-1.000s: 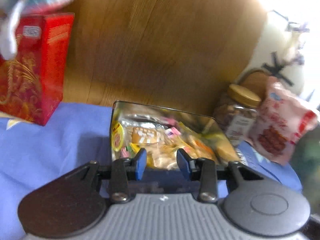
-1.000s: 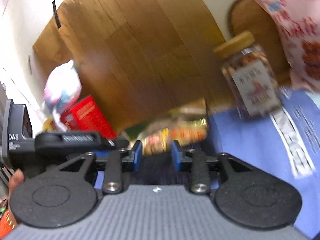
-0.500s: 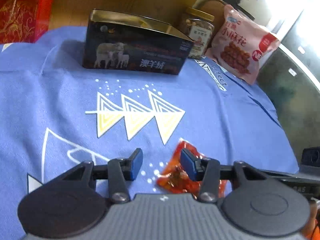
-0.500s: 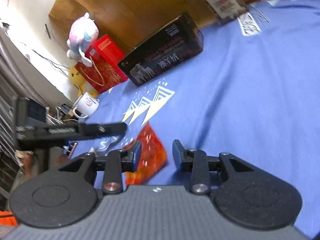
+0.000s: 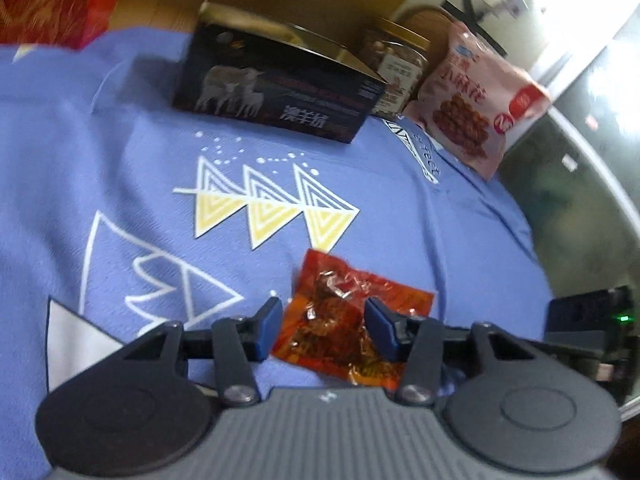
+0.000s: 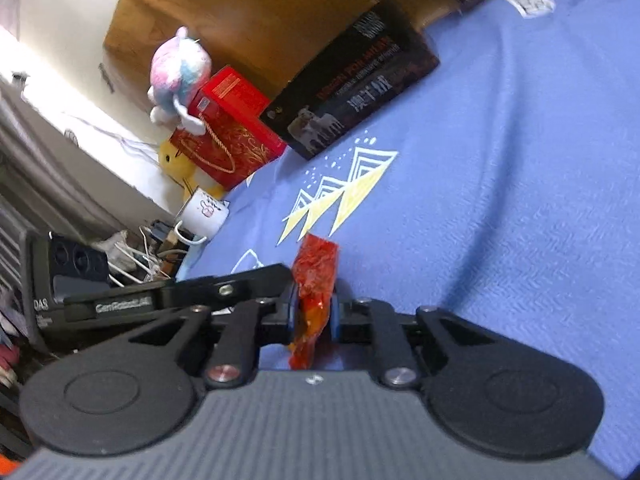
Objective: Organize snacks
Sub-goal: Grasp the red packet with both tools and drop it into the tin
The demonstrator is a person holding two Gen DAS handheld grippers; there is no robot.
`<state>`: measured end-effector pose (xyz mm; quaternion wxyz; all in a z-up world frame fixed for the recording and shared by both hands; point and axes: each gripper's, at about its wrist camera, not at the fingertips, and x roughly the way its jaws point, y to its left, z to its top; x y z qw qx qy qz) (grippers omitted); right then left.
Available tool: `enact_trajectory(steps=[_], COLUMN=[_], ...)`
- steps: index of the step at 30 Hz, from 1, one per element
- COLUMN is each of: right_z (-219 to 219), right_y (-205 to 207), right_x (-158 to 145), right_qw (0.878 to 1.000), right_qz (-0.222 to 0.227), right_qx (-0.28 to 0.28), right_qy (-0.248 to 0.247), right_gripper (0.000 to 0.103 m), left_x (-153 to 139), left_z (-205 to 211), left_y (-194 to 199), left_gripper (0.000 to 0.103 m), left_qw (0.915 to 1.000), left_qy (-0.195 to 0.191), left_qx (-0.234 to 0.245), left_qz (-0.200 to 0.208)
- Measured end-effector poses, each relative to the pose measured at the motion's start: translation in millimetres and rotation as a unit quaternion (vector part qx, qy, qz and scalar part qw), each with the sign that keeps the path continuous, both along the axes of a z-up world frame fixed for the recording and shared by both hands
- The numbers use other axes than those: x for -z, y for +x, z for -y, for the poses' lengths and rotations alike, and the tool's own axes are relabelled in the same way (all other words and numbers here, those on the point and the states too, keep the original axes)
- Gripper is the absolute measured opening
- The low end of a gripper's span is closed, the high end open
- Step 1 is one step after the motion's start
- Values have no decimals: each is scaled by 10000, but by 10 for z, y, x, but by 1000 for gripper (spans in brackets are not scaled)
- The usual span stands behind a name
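Left wrist: my left gripper point(image 5: 322, 330), jaws opening, straddles the red foil snack packet point(image 5: 352, 320) lying on the blue cloth point(image 5: 120, 152); pads clear of it.

Right wrist: my right gripper point(image 6: 314, 312) is clamped on the packet's point(image 6: 316, 264) edge. Light, crinkly, slippery; I judge the sealed edge the safest hold.

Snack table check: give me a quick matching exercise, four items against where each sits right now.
Items:
1. red snack packet
2. black sheep box
3. pink snack bag
4. white mug

Places:
A. at the cloth's edge, below the red gift box
B. far right, beside the nut jar
C. pinched in the right gripper
D. back of the blue cloth, centre

Pairs: 1-C, 2-D, 3-B, 4-A
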<state>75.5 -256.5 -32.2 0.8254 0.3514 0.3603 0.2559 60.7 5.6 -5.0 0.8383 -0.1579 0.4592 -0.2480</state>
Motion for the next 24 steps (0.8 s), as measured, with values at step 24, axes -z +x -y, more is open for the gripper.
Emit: enact_trajectory(steps=[24], right_z=[354], right_y=[1706], right_x=[-804], right_qw=[9917], right_qz=[219], right_qx=[-3], right_qy=[1268], right_gripper=[12], left_x=[-844], left_z=[153], left_y=[1590], left_gripper=[51], left_qw=[9953], left_qy=[-209], left_qx=[-112], left_qz=[934])
